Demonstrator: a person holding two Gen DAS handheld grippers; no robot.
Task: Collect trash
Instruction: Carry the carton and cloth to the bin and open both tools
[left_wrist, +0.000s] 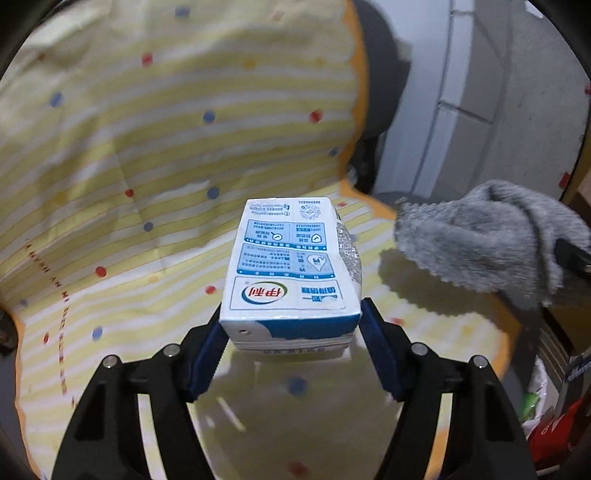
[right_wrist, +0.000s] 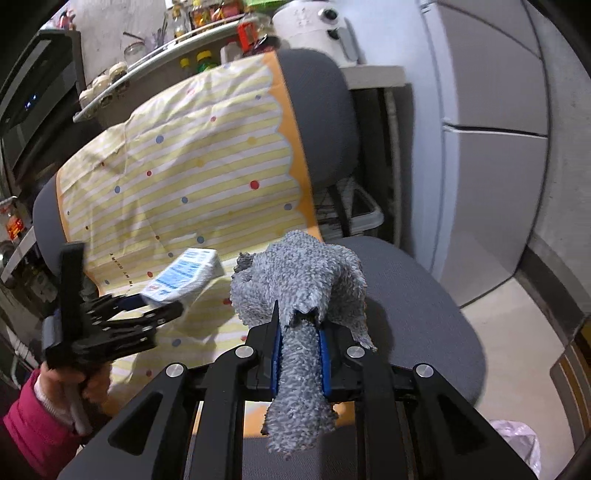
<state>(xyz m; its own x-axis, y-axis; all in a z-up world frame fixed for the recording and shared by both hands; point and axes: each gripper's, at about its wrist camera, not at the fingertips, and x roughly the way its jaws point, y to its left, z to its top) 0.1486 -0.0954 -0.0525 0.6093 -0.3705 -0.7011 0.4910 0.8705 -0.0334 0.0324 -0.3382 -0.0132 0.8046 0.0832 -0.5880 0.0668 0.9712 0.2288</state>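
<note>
My left gripper (left_wrist: 291, 332) is shut on a white and blue milk carton (left_wrist: 291, 269) and holds it above the yellow striped cloth (left_wrist: 147, 147) that covers a grey office chair. The carton also shows in the right wrist view (right_wrist: 184, 277), held by the left gripper (right_wrist: 155, 306). My right gripper (right_wrist: 299, 332) is shut on a grey fluffy rag (right_wrist: 299, 280), which hangs bunched over its fingers above the chair seat (right_wrist: 413, 314). The rag shows at the right of the left wrist view (left_wrist: 491, 240).
The chair back (right_wrist: 317, 110) stands behind the cloth. A white fridge (right_wrist: 491, 147) is to the right. A shelf with jars (right_wrist: 110, 77) and a dark appliance (right_wrist: 33, 81) stand at the left. A plastic bag (right_wrist: 517, 439) lies on the floor at lower right.
</note>
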